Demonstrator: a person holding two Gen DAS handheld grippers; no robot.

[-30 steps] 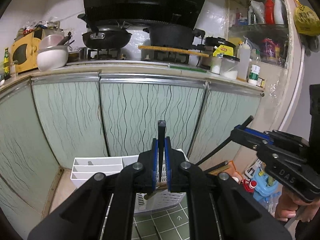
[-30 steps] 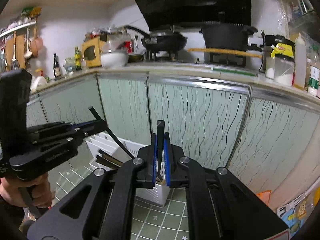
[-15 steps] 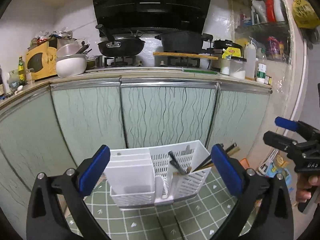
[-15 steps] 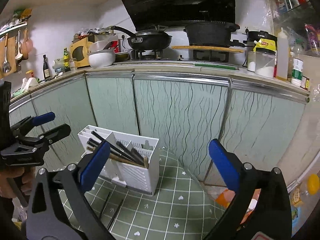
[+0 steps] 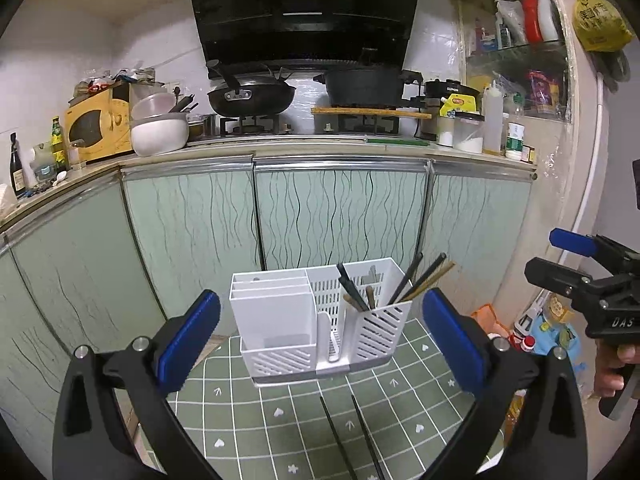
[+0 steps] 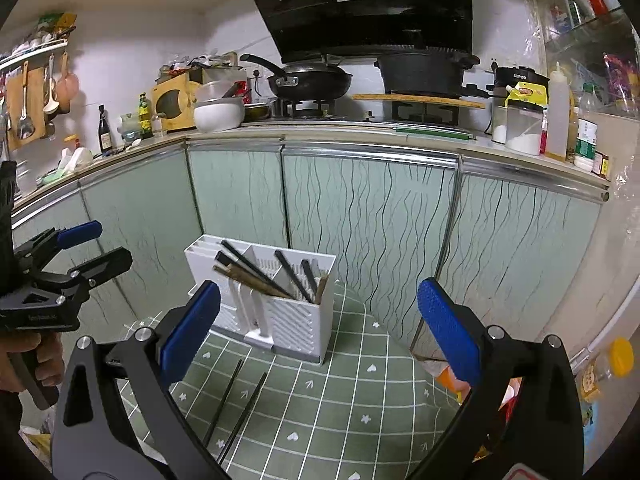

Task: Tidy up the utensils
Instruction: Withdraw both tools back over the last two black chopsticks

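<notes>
My left tongs (image 5: pixel 320 344): released, gripping nothing. My right tongs (image 6: pixel 318 332): released, gripping nothing. Caddy (image 5: pixel 320 320): ahead of both, on green mat (image 5: pixel 400 416). Chopsticks (image 5: pixel 416 280): several leaning in caddy's right compartment. Two black chopsticks (image 5: pixel 340 436): flat on mat, between my left fingers (image 5: pixel 188 344).

Home kitchen: gas stove (image 5: pixel 308 124), wok (image 5: pixel 250 98), range hood (image 5: pixel 304 8).

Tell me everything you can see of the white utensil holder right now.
The white utensil holder looks plastic, with a grey base. It stands upright on the green checked mat, before the green cabinet doors. Its left part is solid-walled with narrow slots; the right compartments are slotted and perforated. Dark and wooden chopsticks lean in the right-hand compartments. Two black chopsticks lie on the mat in front, apart from it. Neither gripper touches it.
</notes>
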